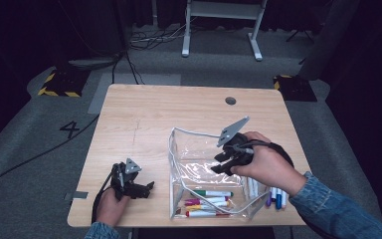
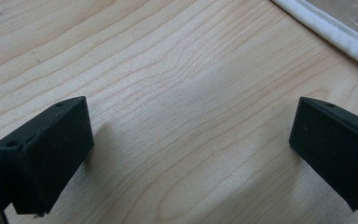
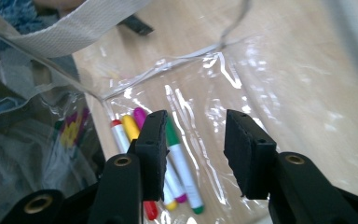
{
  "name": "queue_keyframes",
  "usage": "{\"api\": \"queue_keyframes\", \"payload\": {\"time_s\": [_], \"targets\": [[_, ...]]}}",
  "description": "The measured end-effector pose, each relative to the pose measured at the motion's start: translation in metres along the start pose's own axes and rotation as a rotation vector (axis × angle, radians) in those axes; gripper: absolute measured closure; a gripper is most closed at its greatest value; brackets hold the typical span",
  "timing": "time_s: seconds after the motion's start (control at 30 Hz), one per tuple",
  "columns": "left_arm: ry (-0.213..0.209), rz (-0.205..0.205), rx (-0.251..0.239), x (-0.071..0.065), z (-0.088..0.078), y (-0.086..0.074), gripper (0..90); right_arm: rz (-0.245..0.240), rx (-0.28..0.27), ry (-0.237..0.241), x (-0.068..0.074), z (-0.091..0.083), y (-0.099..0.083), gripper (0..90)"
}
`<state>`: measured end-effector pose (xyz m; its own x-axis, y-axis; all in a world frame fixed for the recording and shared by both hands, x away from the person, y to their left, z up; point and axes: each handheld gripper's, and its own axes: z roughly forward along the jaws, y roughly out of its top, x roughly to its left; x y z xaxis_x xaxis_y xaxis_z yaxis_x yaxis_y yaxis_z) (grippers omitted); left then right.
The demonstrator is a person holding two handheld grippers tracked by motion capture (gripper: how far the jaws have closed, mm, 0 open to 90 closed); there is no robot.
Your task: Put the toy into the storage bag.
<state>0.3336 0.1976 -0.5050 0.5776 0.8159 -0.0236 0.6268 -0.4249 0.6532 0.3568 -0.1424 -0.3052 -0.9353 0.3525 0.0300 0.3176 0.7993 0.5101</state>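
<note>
Hovering inside clear glossy plastic pouch, right gripper, jaws apart, empty; cylindrical markers at seven o'clock. Left gripper gaping over grained wood table.

pouch: clear plastic with white piping along its edges, standing open-topped on the near right part of the worktop.
markers in pouch: several white-barrelled pens with green, pink, yellow and red caps, lying flat on the pouch floor at its near end, roughly side by side.
markers outside: a few more white pens with purple and blue caps, lying on the worktop just beside the pouch's right wall.
</note>
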Motion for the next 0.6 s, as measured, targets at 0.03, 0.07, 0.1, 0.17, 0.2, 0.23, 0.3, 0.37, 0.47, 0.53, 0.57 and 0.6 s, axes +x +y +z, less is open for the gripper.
{"api": "queue_keyframes", "payload": {"time_s": [0.03, 0.07, 0.1, 0.17, 0.2, 0.23, 0.3, 0.37, 0.47, 0.53, 0.57, 0.6], "targets": [[0.000, 0.001, 0.000, 0.000, 0.000, 0.000, 0.0, 0.012, -0.017, -0.011, -0.002, -0.007, -0.003, 58.6], [0.000, -0.001, -0.001, 0.000, 0.000, 0.000, 0.0, 0.020, -0.036, -0.022, -0.005, -0.013, -0.006, 58.2], [-0.001, -0.002, -0.001, 0.000, 0.000, 0.000, 0.0, 0.028, -0.055, -0.034, -0.007, -0.019, -0.009, 58.3], [-0.001, -0.002, -0.001, 0.000, 0.000, 0.000, 0.0, 0.046, -0.080, -0.063, -0.013, -0.033, -0.017, 58.4], [0.000, -0.002, -0.001, 0.000, 0.000, 0.000, 0.0, 0.059, -0.089, -0.074, -0.016, -0.039, -0.022, 58.4], [0.000, -0.002, -0.001, 0.000, 0.000, 0.000, 0.0, 0.076, -0.094, -0.084, -0.019, -0.045, -0.027, 58.4], [0.000, -0.002, -0.001, 0.000, 0.000, 0.000, 0.0, 0.105, -0.110, -0.105, -0.026, -0.055, -0.037, 58.2], [-0.003, -0.002, 0.001, 0.000, 0.000, 0.000, 0.0, 0.138, -0.123, -0.121, -0.031, -0.064, -0.048, 58.2], [-0.003, -0.003, 0.000, 0.000, 0.000, 0.000, 0.0, 0.177, -0.137, -0.140, -0.039, -0.074, -0.064, 58.0], [-0.002, -0.003, -0.002, 0.000, 0.000, 0.000, 0.0, 0.207, -0.145, -0.149, -0.045, -0.080, -0.075, 57.8], [-0.002, -0.004, -0.003, 0.000, 0.000, 0.000, 0.0, 0.223, -0.151, -0.154, -0.048, -0.083, -0.082, 57.5], [-0.003, -0.004, -0.003, 0.000, 0.000, 0.000, 0.0, 0.234, -0.159, -0.163, -0.051, -0.085, -0.088, 57.2]]}}
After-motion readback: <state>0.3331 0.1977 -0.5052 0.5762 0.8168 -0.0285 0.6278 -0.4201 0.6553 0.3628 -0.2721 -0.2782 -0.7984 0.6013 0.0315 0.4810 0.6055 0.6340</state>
